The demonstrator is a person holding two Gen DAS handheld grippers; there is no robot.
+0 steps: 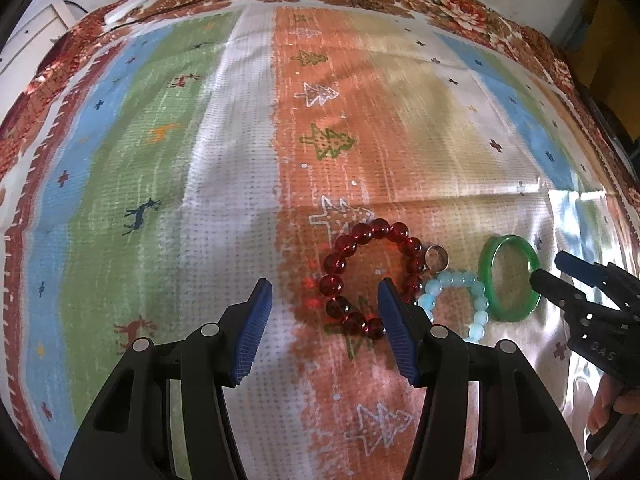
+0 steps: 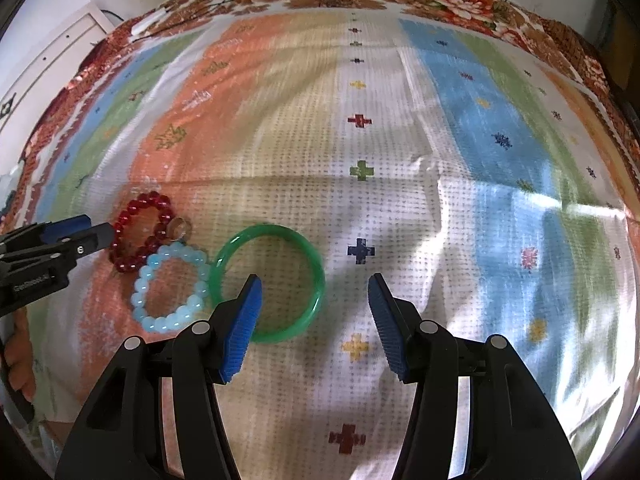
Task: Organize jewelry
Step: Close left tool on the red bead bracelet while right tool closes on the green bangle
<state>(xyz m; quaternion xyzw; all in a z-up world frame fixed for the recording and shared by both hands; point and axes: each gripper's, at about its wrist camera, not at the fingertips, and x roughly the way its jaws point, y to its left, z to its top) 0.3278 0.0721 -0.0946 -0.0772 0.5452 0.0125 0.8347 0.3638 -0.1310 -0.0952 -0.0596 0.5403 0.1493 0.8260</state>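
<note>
A red bead bracelet point(image 1: 344, 264) point(image 2: 120, 220), a pale blue bead bracelet point(image 1: 478, 304) point(image 2: 140, 292), a green bangle point(image 1: 490, 280) point(image 2: 316, 276) and a small metal ring point(image 1: 437, 258) point(image 2: 179, 227) lie close together on the patterned cloth. My left gripper point(image 1: 325, 300) is open and empty, its right finger over the red bracelet's near edge. My right gripper point(image 2: 315, 294) is open and empty, its left finger over the bangle's near side. Each gripper shows in the other view: the right point(image 1: 554, 268), the left point(image 2: 94, 230).
A striped mat point(image 1: 240, 160) point(image 2: 400, 180) with tree, deer and cross motifs covers a floral tablecloth point(image 1: 460, 8) point(image 2: 440, 0). A white adapter with thin cables point(image 1: 128, 10) point(image 2: 148, 24) lies at the far left edge. White furniture point(image 2: 48, 64) stands beyond the table.
</note>
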